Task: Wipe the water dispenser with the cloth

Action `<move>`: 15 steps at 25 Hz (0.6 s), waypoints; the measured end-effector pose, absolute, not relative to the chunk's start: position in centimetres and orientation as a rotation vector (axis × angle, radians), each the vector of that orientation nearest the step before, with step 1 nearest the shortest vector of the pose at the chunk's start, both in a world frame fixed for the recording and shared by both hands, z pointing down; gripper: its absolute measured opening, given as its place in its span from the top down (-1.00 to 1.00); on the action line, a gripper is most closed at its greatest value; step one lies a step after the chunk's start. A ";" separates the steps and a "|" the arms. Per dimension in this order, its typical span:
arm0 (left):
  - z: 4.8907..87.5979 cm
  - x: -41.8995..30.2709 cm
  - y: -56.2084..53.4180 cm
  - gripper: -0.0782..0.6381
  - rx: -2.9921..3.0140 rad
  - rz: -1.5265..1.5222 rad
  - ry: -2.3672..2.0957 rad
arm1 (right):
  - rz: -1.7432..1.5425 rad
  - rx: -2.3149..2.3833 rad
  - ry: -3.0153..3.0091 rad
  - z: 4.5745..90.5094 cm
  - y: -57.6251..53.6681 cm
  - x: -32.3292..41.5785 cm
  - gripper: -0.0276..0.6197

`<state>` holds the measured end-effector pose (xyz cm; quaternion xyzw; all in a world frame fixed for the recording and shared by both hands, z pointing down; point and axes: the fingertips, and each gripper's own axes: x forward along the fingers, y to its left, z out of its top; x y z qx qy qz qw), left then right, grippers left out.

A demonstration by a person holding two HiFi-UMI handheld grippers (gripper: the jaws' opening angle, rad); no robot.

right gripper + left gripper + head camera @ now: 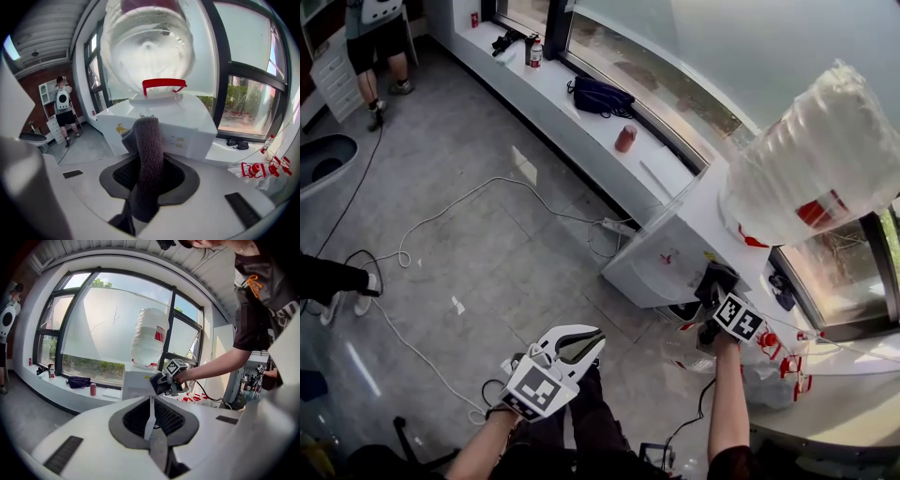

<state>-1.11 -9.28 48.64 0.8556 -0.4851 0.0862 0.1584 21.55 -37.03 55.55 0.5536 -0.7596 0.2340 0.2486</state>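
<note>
The white water dispenser (670, 255) stands by the window with a big clear bottle (820, 159) upside down on top. My right gripper (714, 286) is shut on a dark grey cloth (712, 277), which sits at the dispenser's near top corner. In the right gripper view the cloth (147, 136) sticks up between the jaws of the gripper (149, 164), just short of the dispenser (192, 126) and bottle (150, 42). My left gripper (572, 345) hangs low over the floor, away from the dispenser. In its own view the left gripper (151, 399) is shut with nothing in it.
A window ledge (572, 122) carries a black bag (600, 96) and a red can (625, 138). A power strip (619, 226) and cables lie on the floor. A clear bag of red-capped items (783, 361) sits right of the dispenser. A person (375, 37) stands far left.
</note>
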 end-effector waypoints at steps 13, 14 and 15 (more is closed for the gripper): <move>49.2 1.7 -10.6 0.66 2.493 0.260 -1.336 | 0.602 1.672 -1.940 54.2 -36.0 33.3 0.57; 49.3 1.7 -10.7 0.67 2.494 0.266 -1.342 | 0.598 1.654 -1.959 54.2 -35.6 33.1 0.57; 49.4 1.6 -10.9 0.66 2.494 0.266 -1.349 | 0.594 1.628 -1.984 54.2 -35.1 32.7 0.57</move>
